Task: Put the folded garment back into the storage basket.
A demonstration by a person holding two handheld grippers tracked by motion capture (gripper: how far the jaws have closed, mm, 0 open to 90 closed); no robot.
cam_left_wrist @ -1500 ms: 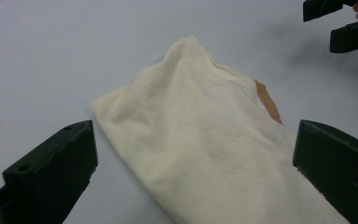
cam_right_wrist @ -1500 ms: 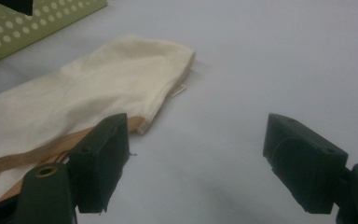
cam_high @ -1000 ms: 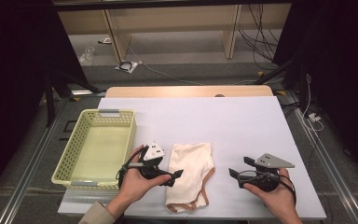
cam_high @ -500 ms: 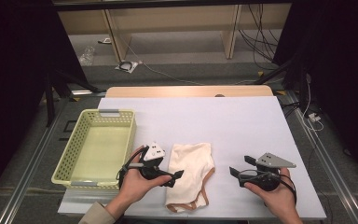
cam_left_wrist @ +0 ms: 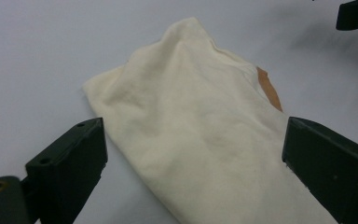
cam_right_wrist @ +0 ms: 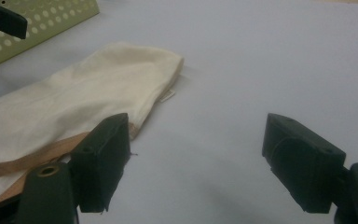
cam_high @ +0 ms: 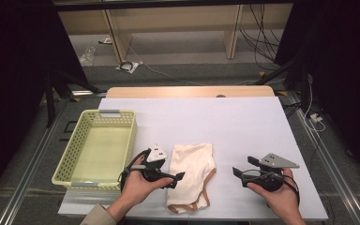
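A cream garment with tan trim (cam_high: 191, 176) lies flat on the white table sheet (cam_high: 243, 126) near the front edge. My left gripper (cam_high: 176, 180) hovers at the garment's left edge, pointing right. In the left gripper view its jaws stand wide apart (cam_left_wrist: 193, 163) with the cream cloth (cam_left_wrist: 191, 107) lying below and between them, untouched; they have just been closing slightly. My right gripper (cam_high: 243, 167) sits to the right of the garment and points left at it. Its jaws are open (cam_right_wrist: 200, 158) over bare table, with the garment (cam_right_wrist: 88, 93) just beside its left jaw.
A pale green perforated basket (cam_high: 117, 113) stands on the table's left side, close to my left hand; its wall (cam_right_wrist: 37, 23) appears in the right gripper view. A wooden table edge (cam_high: 187, 91) runs along the back. Cables lie on the floor beyond.
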